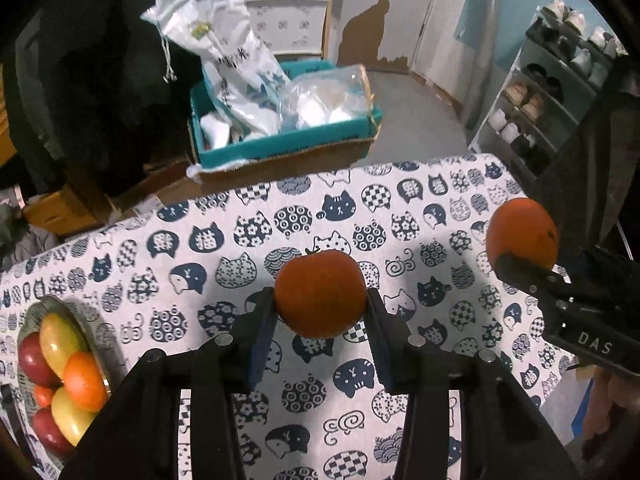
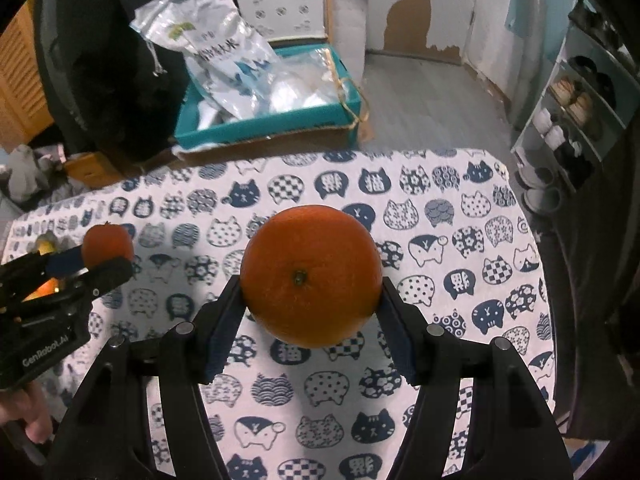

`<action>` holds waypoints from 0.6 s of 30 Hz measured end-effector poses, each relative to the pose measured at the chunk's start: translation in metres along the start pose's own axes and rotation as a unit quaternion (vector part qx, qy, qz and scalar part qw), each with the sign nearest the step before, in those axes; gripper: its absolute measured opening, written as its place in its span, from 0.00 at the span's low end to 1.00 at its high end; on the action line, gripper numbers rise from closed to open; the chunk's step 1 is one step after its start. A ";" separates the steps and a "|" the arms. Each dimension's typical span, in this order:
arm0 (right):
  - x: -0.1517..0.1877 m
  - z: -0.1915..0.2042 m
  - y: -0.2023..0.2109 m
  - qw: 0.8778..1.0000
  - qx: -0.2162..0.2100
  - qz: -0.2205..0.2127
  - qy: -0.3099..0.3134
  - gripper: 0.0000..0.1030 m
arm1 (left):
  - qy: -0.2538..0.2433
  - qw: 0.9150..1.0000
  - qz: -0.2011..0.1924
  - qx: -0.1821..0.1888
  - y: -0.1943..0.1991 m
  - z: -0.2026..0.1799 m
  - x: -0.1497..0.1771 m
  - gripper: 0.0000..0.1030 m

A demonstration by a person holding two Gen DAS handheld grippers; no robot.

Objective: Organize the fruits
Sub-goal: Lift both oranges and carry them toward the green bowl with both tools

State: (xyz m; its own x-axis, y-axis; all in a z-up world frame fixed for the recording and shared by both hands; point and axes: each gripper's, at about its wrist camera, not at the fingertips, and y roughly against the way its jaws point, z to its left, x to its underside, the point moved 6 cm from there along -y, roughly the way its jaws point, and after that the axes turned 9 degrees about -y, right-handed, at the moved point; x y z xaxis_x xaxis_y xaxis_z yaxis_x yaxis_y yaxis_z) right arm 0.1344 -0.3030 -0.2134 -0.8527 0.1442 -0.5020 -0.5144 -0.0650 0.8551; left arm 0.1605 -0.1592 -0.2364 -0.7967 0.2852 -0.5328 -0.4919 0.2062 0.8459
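Note:
My left gripper (image 1: pixel 320 300) is shut on a small red-orange persimmon (image 1: pixel 320 294) with a dark stem and holds it above the cat-print tablecloth (image 1: pixel 224 224). My right gripper (image 2: pixel 311 284) is shut on a large orange (image 2: pixel 311 276) and holds it above the cloth. The orange also shows at the right of the left wrist view (image 1: pixel 522 232), and the persimmon at the left of the right wrist view (image 2: pixel 107 245). A plate (image 1: pixel 30 320) at the left table edge holds apples, a mango and oranges (image 1: pixel 84 380).
Behind the table stands a teal cardboard box (image 1: pixel 280 144) with plastic bags (image 1: pixel 228 52). A shoe rack (image 1: pixel 548 100) stands at the far right. A dark garment hangs at the back left. The table's far edge runs across the middle of both views.

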 end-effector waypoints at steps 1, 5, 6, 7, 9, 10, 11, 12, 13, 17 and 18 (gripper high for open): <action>-0.001 0.003 0.004 1.000 -0.002 -0.004 0.002 0.63 | -0.001 1.000 -0.006 -0.001 0.006 0.000 -0.001 0.43; -0.005 0.013 0.022 1.000 -0.012 -0.021 0.011 0.63 | -0.002 1.000 -0.024 -0.002 0.029 0.001 -0.002 0.43; -0.005 0.015 0.025 1.000 -0.013 -0.025 0.012 0.63 | -0.004 1.000 -0.029 -0.004 0.035 0.002 -0.002 0.43; -0.006 0.017 0.029 0.999 -0.015 -0.029 0.014 0.63 | -0.006 0.999 -0.034 -0.006 0.042 0.003 -0.002 0.43; -0.006 0.022 0.036 0.999 -0.019 -0.035 0.019 0.63 | -0.005 0.999 -0.042 -0.006 0.051 0.004 -0.003 0.43; -0.006 0.026 0.040 0.999 -0.021 -0.038 0.021 0.63 | -0.003 0.999 -0.046 -0.005 0.058 0.005 -0.002 0.43; -0.006 0.028 0.044 0.999 -0.023 -0.041 0.024 0.63 | -0.002 0.999 -0.050 -0.005 0.064 0.006 -0.001 0.43; -0.006 0.032 0.047 0.998 -0.025 -0.044 0.028 0.63 | -0.001 0.999 -0.053 -0.005 0.069 0.007 -0.001 0.43; -0.005 0.037 0.052 0.998 -0.028 -0.048 0.034 0.63 | 0.000 0.998 -0.057 -0.005 0.075 0.008 0.000 0.43; -0.003 0.054 0.065 0.996 -0.039 -0.057 0.052 0.63 | 0.007 0.998 -0.068 -0.005 0.093 0.014 0.004 0.43; -0.002 0.056 0.067 0.996 -0.042 -0.058 0.054 0.63 | 0.008 0.997 -0.070 -0.005 0.097 0.015 0.005 0.43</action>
State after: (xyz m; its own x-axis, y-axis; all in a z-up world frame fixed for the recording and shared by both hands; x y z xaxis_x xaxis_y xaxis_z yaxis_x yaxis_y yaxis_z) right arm 0.1071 -0.2523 -0.1480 -0.7892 0.0490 -0.6121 -0.6124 -0.1374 0.7785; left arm 0.1145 -0.1241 -0.1574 -0.7248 0.2397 -0.6459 -0.6026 0.2338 0.7630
